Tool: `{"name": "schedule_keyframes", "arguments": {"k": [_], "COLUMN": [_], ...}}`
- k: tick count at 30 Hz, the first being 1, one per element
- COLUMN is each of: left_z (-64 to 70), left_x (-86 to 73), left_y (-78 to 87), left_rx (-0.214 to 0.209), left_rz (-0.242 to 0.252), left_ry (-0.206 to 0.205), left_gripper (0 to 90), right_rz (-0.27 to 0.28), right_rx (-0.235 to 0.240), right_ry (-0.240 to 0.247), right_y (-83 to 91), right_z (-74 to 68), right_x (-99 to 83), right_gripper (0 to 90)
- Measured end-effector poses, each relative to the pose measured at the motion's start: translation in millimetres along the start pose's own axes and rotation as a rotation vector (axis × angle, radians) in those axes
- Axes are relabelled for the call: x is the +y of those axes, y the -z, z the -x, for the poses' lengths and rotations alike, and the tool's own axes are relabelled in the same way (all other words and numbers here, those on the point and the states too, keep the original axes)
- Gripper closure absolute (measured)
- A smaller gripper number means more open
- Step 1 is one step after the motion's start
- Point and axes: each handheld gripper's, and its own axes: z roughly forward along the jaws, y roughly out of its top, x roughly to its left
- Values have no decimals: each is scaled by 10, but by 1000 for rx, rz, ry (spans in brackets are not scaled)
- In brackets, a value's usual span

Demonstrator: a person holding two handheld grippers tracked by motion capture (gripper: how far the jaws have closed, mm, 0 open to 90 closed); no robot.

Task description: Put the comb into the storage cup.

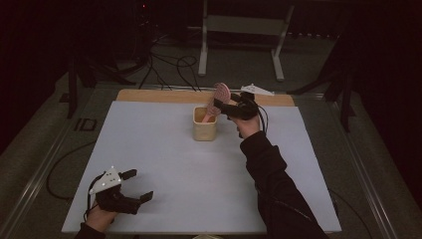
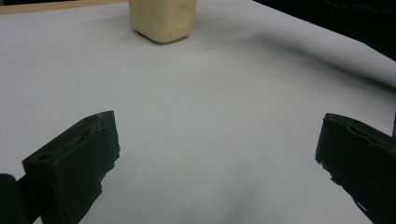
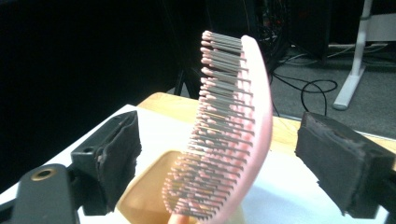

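brush (image 1: pixel 219 99) and cup (image 1: pixel 204 124) sit together in the high view: the pink hairbrush stands handle-down in the cream cup, its head leaning out over the cup's far right rim. the cup is on the white sheet (image 1: pixel 164 149), toward the far edge of the table. the right gripper (image 1: pixel 225 107) is just right of the cup at the height of the brush head, which lies in the gap between its spread jaws; whether either pad touches the brush i cannot tell from here. probably the hand is there either to take the brush out or because it has just stood it in. the left gripper (image 1: pixel 137 185) rests well away from the cup at the sheet's near left corner, jaws released and empty, likely parked out of the way.

left gripper view: both black jaws wide apart over bare sheet (image 2: pixel 210 126), with the cup (image 2: pixel 162 19) far ahead of them.

right gripper view: the brush (image 3: pixel 229 135) rises out of the cup (image 3: pixel 140 196), between the jaws but with clear space on each side, so nothing is grasped. its back is a curved salmon-pink strip, and its grey pins, pink-tipped, face the jaw on the left of this view.
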Motion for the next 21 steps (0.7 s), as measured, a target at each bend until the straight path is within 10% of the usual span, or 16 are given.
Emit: {"name": "schedule_keyframes", "arguments": {"k": [21], "left_z": [-2], "left_x": [-4], "left_y": [32], "left_rx": [15], "left_rz": [15], "left_ry": [9], "left_gripper": [3], "right_rz": [-60], "right_rx": [0], "right_ry": [95], "right_y": [191], "right_z": [24], "right_x": [45], "right_gripper": [109]}}
